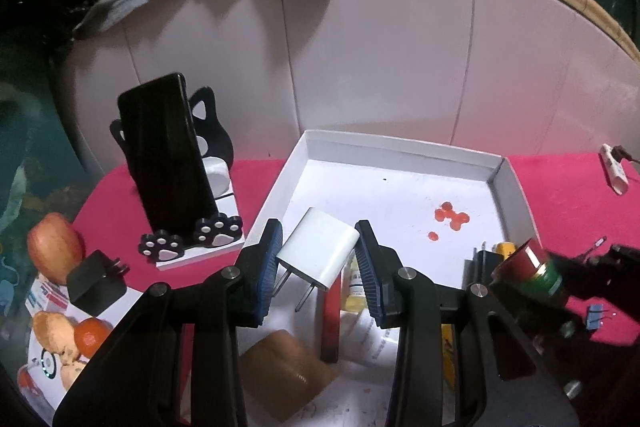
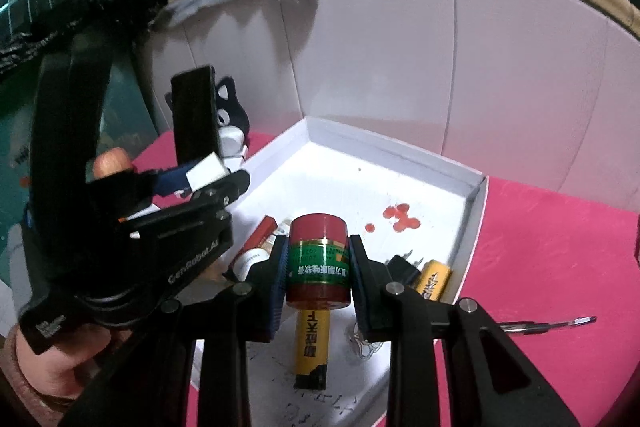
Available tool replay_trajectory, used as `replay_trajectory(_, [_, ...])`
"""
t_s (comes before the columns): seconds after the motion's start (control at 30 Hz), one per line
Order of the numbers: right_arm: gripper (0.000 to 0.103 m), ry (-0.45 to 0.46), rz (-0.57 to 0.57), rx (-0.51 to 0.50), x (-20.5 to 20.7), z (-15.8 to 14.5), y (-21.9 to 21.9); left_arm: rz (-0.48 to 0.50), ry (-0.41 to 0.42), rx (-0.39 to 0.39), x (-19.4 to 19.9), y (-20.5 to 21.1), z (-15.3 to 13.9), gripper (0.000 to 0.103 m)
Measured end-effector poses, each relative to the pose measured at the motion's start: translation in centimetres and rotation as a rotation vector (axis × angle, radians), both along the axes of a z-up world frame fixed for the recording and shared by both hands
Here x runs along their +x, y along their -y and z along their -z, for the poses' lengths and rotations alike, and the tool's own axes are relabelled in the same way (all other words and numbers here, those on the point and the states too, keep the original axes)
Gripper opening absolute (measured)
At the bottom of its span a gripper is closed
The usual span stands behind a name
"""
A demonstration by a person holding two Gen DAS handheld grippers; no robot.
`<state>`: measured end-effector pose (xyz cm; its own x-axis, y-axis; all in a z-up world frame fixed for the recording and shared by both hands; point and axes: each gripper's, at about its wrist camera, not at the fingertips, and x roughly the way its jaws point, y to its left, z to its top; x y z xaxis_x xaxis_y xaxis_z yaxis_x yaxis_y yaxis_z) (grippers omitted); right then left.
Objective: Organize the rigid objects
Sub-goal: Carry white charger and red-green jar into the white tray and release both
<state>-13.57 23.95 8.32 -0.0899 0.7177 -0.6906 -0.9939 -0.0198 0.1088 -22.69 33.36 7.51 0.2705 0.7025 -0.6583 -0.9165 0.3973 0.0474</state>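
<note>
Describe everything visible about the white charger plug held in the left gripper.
The white charger plug is a smooth, glossy, rounded plastic block with two metal prongs pointing down toward the camera. It is tilted, clamped between the left gripper's blue ribbed pads, held above the near-left part of the white tray, touching nothing else.

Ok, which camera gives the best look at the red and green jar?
The right wrist view: the red and green jar sits centred between the right hand-held gripper pads, label facing the camera. The left wrist view shows it only at the right edge, dark, tilted and blurred.
</note>
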Motion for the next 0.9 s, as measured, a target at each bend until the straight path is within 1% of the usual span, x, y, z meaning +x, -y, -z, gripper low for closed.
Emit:
replay_trajectory(0.13, [0.028,0.012,-0.008,-0.024,-0.4,1.3,-0.5,-0.006,-0.011,-0.017,0.3,-0.5,0.7,0.037])
replay_trajectory(0.33, [0.029,0.035,-0.015,-0.037,-0.9,2.3,-1.0,-0.006,-0.032,-0.033,0.9,-0.9,1.3,0.037])
replay_trajectory(0.57, [0.03,0.057,0.006,0.01,-0.5,1.4,0.0,-0.005,-0.035,-0.032,1.3,-0.8,1.3,0.037])
replay_trajectory(0.6, [0.031,0.058,0.009,0.017,-0.5,1.1,0.2,-0.005,-0.034,-0.031,1.3,-0.7,1.3,0.037])
replay_trajectory(0.67, [0.037,0.066,0.021,0.04,-0.2,0.5,0.8,-0.005,-0.033,-0.025,1.4,-0.6,1.2,0.037])
replay_trajectory(0.7, [0.042,0.07,0.029,0.052,0.0,0.3,1.2,-0.005,-0.034,-0.021,1.4,-0.6,1.2,0.037])
replay_trajectory(0.77, [0.047,0.092,0.053,0.076,0.5,-0.3,2.2,-0.005,-0.033,-0.021,1.4,-0.6,1.2,0.037])
replay_trajectory(0.9, [0.047,0.08,0.107,0.118,2.6,-1.6,4.4,-0.014,-0.038,-0.011,1.3,-0.5,1.0,0.037])
